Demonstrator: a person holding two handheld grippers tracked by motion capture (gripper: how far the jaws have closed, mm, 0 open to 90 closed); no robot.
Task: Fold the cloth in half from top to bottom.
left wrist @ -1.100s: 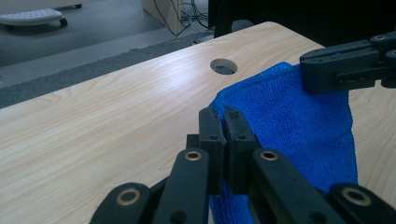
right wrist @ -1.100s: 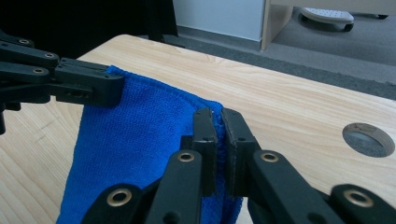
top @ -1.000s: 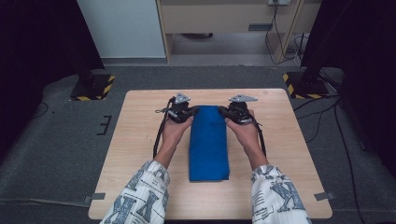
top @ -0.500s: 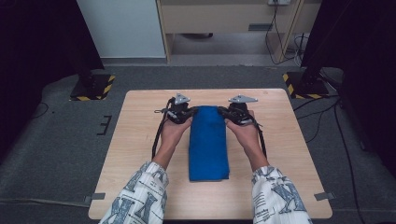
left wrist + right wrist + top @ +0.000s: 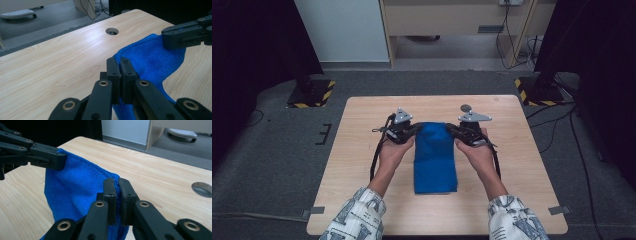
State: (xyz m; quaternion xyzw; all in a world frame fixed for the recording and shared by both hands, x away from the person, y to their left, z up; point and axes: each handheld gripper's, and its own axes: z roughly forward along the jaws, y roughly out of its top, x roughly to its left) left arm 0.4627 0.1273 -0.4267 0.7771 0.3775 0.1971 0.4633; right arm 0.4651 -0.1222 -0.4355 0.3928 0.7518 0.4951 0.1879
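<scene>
I hold the folded blue knitted cloth (image 5: 435, 157) by its far corners, left gripper (image 5: 411, 131) and right gripper (image 5: 454, 130) each clamped on one, its long axis running back toward me on the light wooden table (image 5: 362, 145)

In the left gripper view, the blue cloth (image 5: 150, 57) runs off the bottom edge, and the left gripper (image 5: 121, 65) hides its pinched corner. The right gripper (image 5: 116, 185) covers the other corner in its own view. In the high view, both sleeves are cut off below the desk's (image 5: 362, 200) near edge.
</scene>
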